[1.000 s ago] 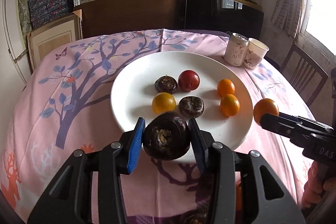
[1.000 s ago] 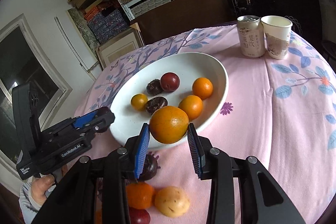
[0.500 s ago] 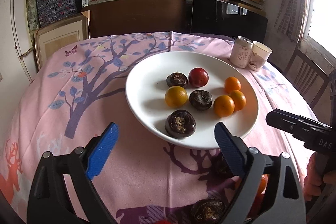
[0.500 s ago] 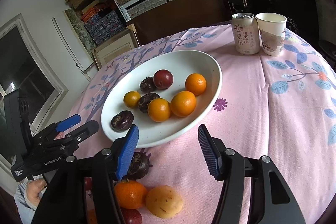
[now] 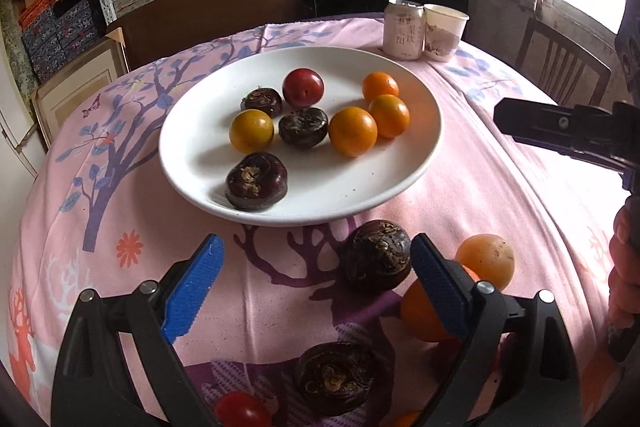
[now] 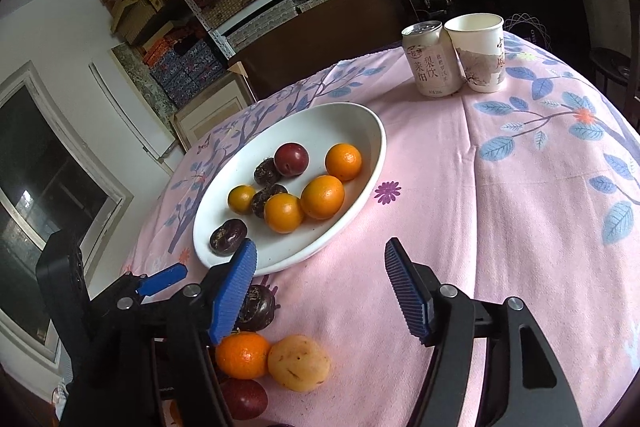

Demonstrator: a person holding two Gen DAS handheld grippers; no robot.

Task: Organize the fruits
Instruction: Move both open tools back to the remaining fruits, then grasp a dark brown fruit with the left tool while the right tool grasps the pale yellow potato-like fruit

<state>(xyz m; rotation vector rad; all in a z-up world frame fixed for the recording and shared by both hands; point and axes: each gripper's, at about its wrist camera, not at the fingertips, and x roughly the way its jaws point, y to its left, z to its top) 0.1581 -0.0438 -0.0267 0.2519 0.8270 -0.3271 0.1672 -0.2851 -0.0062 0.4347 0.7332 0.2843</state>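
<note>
A white plate (image 5: 400, 183) (image 6: 360, 131) holds several fruits: oranges (image 5: 353, 131), a red plum (image 5: 303, 87), a yellow fruit (image 5: 251, 131) and dark water chestnuts (image 5: 256, 181). Loose fruit lies on the cloth in front of it: a dark chestnut (image 5: 378, 255), a pale yellow fruit (image 5: 485, 261) (image 6: 299, 363), an orange (image 6: 242, 355), another chestnut (image 5: 334, 377) and a red one (image 5: 242, 409). My left gripper (image 5: 316, 285) is open and empty above the cloth, near the loose chestnut. My right gripper (image 6: 320, 287) is open and empty just in front of the plate's rim.
A drink can (image 6: 430, 61) and a paper cup (image 6: 478, 53) stand at the back right of the round table with a pink patterned cloth (image 6: 520, 187). Shelves with boxes and a dark cabinet stand behind. A wooden chair (image 5: 560, 63) is at the right.
Both grippers let go of their fruit onto the plate: the left a dark chestnut, the right an orange. Both then opened wide and drew back toward the loose fruit.
</note>
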